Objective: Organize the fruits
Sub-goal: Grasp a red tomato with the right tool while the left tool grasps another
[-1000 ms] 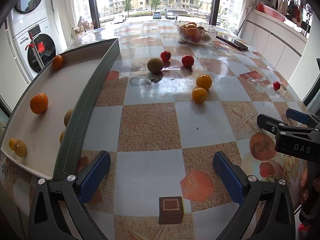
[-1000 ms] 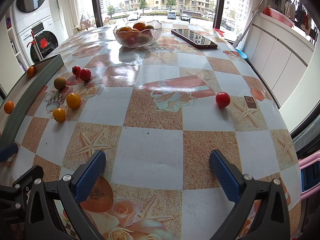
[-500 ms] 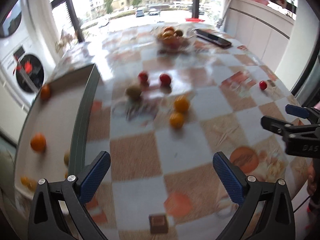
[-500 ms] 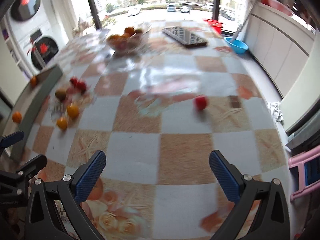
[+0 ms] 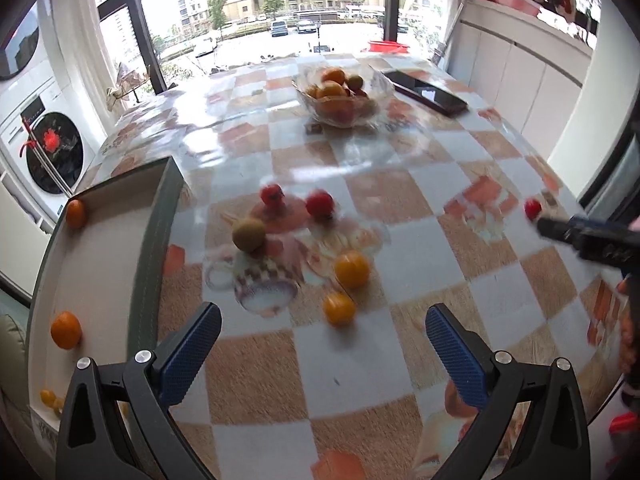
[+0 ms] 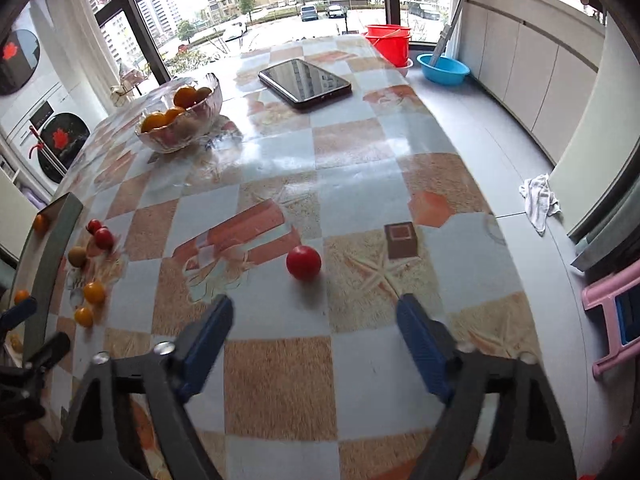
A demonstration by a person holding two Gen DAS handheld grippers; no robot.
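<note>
Loose fruit lies on the checked table: two yellow-orange fruits [image 5: 351, 269], [image 5: 339, 309], a green-brown fruit [image 5: 249, 234] and two red ones [image 5: 319, 203], [image 5: 272, 195]. A single red tomato [image 6: 303, 262] sits alone, just ahead of my right gripper [image 6: 315, 320], whose jaws are closing with nothing between them. My left gripper [image 5: 322, 334] hangs open and empty above the table, short of the nearer yellow fruit. A grey tray [image 5: 154, 248] at the left holds several oranges [image 5: 66, 330]. A glass bowl [image 5: 340, 98] of fruit stands at the back.
A dark tablet [image 6: 305, 83] lies at the far end of the table. The table's right edge drops to a floor with a blue basin [image 6: 442, 69], red bucket [image 6: 388, 42] and pink stool [image 6: 612, 312]. A washing machine [image 5: 48, 152] stands left.
Both grippers have drawn back and risen, so more of the table shows. The right gripper's jaws have narrowed and it now faces the lone red tomato. Fruit has not moved.
</note>
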